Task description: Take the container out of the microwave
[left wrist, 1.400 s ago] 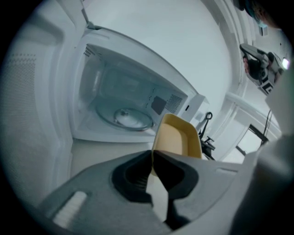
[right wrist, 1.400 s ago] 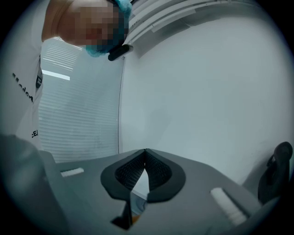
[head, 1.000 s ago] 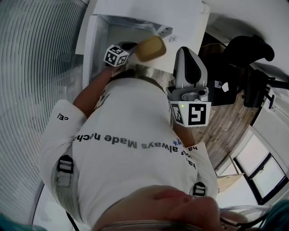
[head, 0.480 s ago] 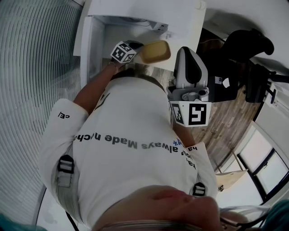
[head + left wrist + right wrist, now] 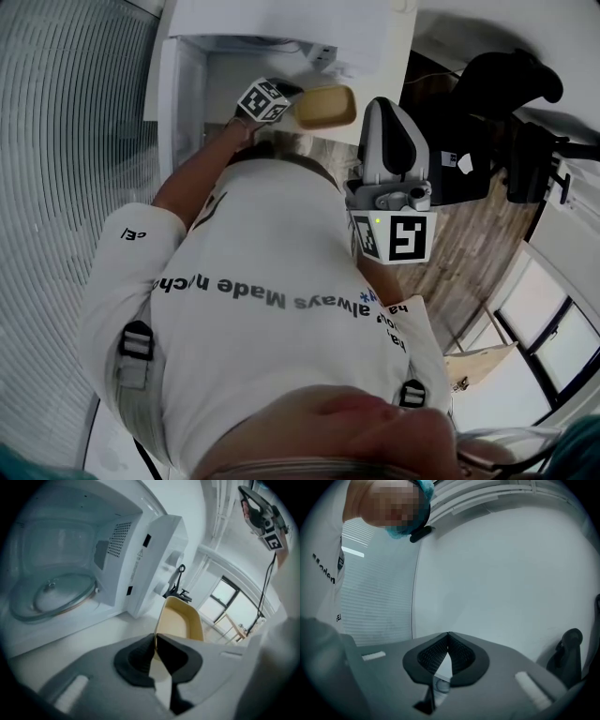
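In the left gripper view the open microwave (image 5: 117,541) stands at upper left. The yellow container (image 5: 180,620) is already outside it at centre, over the worktop (image 5: 89,637). Its long axis runs straight away from the left hand-held gripper (image 5: 155,639), which pinches its near rim. The right hand-held gripper (image 5: 448,635), closed on nothing, faces a bare wall, well away from the container.

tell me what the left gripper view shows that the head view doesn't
Only the left gripper view: the inside of the open microwave with its glass turntable, and the left gripper with its jaws shut on the rim of the yellow container.
Only the head view: the person's white shirt, the right gripper and the wooden floor.
Both: the white microwave, the left gripper, and the yellow container held outside the microwave.
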`<state>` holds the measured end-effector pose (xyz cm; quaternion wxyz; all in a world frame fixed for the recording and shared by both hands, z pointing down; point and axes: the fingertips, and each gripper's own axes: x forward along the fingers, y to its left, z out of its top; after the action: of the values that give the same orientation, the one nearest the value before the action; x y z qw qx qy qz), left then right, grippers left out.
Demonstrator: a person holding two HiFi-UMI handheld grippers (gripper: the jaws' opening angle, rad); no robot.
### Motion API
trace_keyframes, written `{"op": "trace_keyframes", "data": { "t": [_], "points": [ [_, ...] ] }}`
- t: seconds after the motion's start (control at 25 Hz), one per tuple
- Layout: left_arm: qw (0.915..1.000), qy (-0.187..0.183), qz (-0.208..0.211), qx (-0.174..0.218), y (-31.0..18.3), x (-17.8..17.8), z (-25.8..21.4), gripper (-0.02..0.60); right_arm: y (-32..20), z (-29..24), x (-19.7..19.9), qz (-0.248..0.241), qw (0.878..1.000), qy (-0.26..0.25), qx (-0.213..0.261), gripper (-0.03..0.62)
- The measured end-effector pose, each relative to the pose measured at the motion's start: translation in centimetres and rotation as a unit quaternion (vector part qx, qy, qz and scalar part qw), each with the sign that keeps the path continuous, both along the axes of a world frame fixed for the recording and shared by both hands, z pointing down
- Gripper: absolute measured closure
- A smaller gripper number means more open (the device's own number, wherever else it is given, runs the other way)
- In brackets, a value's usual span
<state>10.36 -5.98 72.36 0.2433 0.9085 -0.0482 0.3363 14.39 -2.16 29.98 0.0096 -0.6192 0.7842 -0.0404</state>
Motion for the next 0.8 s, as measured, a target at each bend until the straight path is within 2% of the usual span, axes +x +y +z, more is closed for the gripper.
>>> {"op": "trace_keyframes", "data": {
  "t": [0.28,0.8],
  "points": [
    [0.9988,-0.006,0.049,0.003,1.2,2.9,0.5,0.560,0.2,-0.1,0.5,0.004,1.000,0.005,-0.002,0.594],
    [0.9958,-0.028,0.087,0.006,0.9,5.2,1.8,0.560,0.7,0.5,2.4,0.020,1.000,0.007,-0.011,0.594]
  ]
}}
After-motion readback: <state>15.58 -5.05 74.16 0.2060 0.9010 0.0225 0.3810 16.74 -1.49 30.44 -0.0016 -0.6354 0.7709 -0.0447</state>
